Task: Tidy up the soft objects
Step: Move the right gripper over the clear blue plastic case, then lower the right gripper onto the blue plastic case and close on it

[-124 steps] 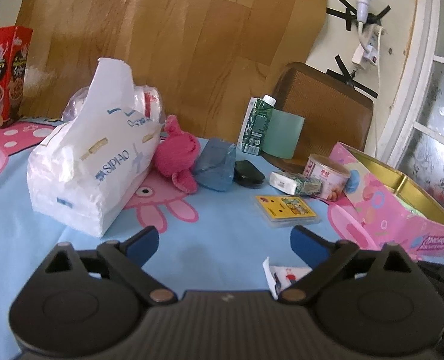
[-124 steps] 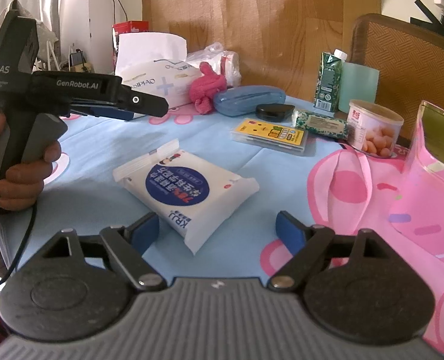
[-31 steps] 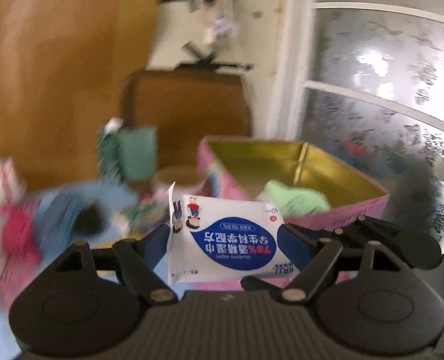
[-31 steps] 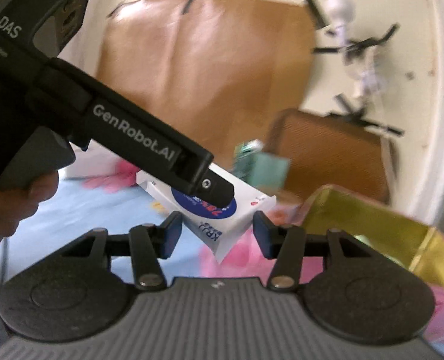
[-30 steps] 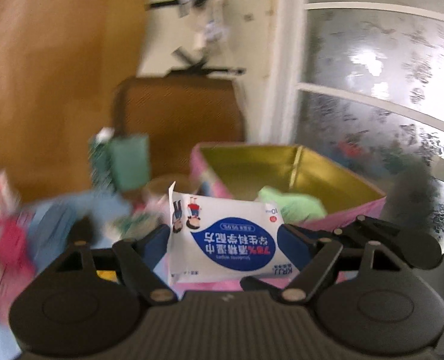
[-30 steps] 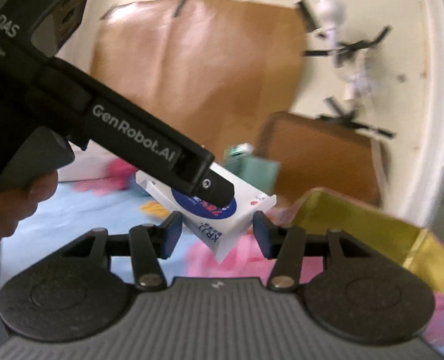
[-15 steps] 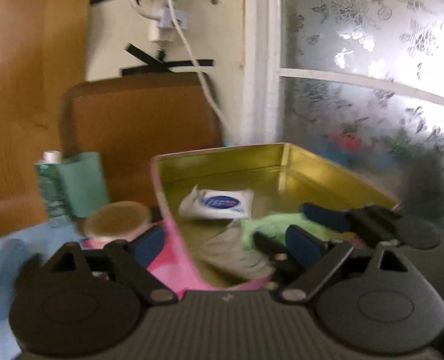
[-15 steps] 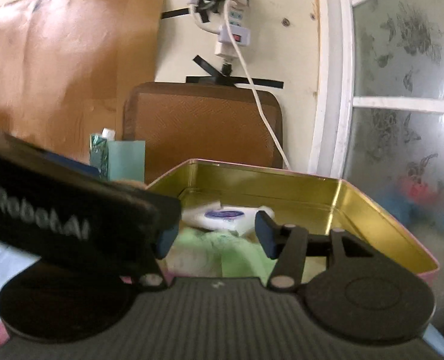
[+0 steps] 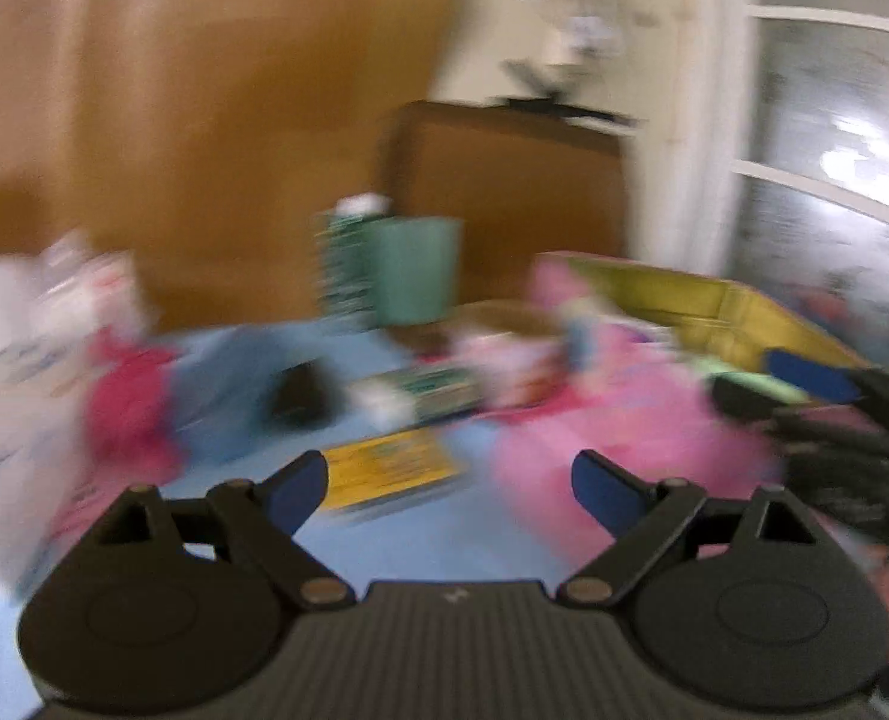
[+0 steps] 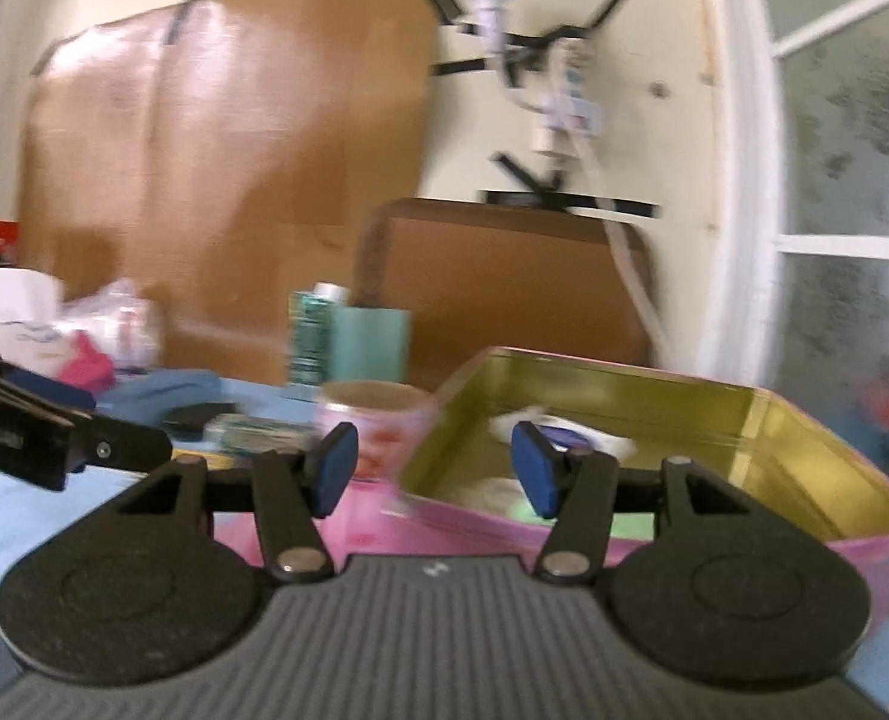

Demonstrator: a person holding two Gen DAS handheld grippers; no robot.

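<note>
The white wet-wipe pack [image 10: 558, 433] lies inside the pink tin box [image 10: 642, 468] with gold walls, next to green cloth [image 10: 624, 525]. My right gripper [image 10: 434, 471] is open and empty, just short of the box's near wall. My left gripper [image 9: 449, 489] is open and empty above the blue tablecloth, in a motion-blurred view. The pink plush [image 9: 126, 402], a blue soft case [image 9: 228, 390] and the white tissue pack [image 9: 6, 360] lie at the left. The box [image 9: 672, 360] is at the right, with my right gripper [image 9: 816, 390] over it.
A green carton [image 10: 312, 336], a pink can [image 10: 372, 420], a small green pack [image 9: 426, 387], a black object [image 9: 300, 399] and a yellow card pack [image 9: 390, 468] lie mid-table. A brown chair back [image 10: 504, 288] stands behind. A window is at the right.
The wipe pack, held between both grippers a second ago, now lies in the box. Both grippers have let go; the left has swung back left toward the table.
</note>
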